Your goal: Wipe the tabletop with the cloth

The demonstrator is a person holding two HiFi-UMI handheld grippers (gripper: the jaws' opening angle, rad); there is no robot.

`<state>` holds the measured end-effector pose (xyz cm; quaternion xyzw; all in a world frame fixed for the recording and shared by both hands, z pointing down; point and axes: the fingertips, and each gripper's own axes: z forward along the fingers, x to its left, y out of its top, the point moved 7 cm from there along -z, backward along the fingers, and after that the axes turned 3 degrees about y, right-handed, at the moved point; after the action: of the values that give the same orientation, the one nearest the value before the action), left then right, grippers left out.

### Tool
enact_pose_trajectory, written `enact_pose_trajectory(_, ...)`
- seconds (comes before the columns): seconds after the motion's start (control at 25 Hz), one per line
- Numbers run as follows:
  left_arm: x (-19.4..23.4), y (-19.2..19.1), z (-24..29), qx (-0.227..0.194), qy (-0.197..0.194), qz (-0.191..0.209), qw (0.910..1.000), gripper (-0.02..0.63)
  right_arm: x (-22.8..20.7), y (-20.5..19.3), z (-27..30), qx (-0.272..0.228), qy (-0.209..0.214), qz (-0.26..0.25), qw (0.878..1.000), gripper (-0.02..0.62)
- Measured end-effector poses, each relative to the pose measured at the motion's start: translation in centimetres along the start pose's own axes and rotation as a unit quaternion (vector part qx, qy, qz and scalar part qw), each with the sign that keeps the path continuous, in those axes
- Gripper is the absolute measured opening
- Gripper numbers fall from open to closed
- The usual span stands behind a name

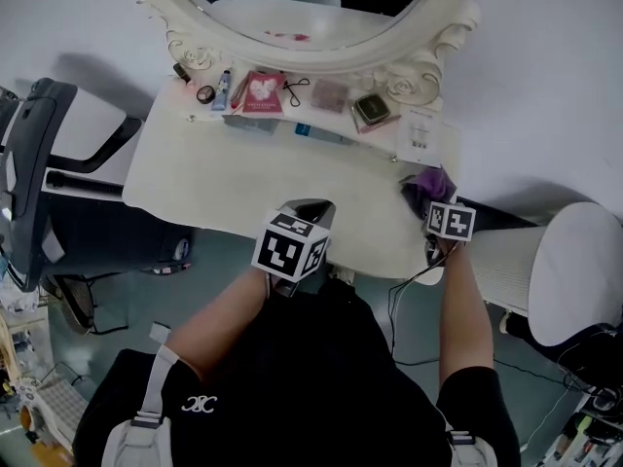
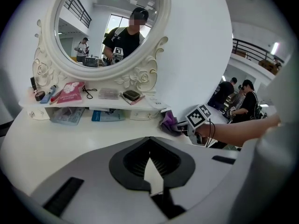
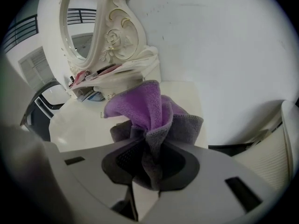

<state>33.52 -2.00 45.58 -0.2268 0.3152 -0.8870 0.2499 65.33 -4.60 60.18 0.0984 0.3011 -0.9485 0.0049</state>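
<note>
A purple cloth (image 3: pixel 152 118) is bunched up between the jaws of my right gripper (image 3: pixel 152 164), which is shut on it. In the head view the cloth (image 1: pixel 428 182) sits at the right end of the cream tabletop (image 1: pixel 224 178), just ahead of the right gripper (image 1: pixel 433 212). From the left gripper view the cloth (image 2: pixel 169 123) shows at the table's right edge. My left gripper (image 1: pixel 310 210) hovers over the table's near edge, its jaws shut with nothing between them (image 2: pixel 150 164).
A white oval mirror (image 1: pixel 311 13) stands at the back on a low shelf (image 1: pixel 292 115) holding a pink pouch (image 1: pixel 261 92), small cosmetics and a compact (image 1: pixel 371 109). A dark chair (image 1: pixel 39 163) stands left of the table, a white ribbed stool (image 1: pixel 565 270) to the right.
</note>
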Motion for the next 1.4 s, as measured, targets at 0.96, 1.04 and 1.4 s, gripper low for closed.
enact_pose_trajectory(0.96, 9.0, -8.0, -9.0, 0.001, -0.049, 0.011, 0.9987, 0.007, 13.1, -14.7, -6.9, -0.023, -0.101, 0.157, 0.982, 0.091)
enact_pose_trajectory(1.04, 9.1, -8.4, -9.0, 0.0, -0.053, 0.005, 0.9986, 0.006, 13.6, -15.0, -6.9, -0.021, -0.102, 0.158, 0.982, 0.091)
enact_pose_trajectory(1.4, 7.8, -8.7, -7.9, 0.006, -0.045, 0.003, 0.999, 0.006, 12.9, -13.0, -5.7, 0.008, -0.071, 0.117, 0.991, 0.091)
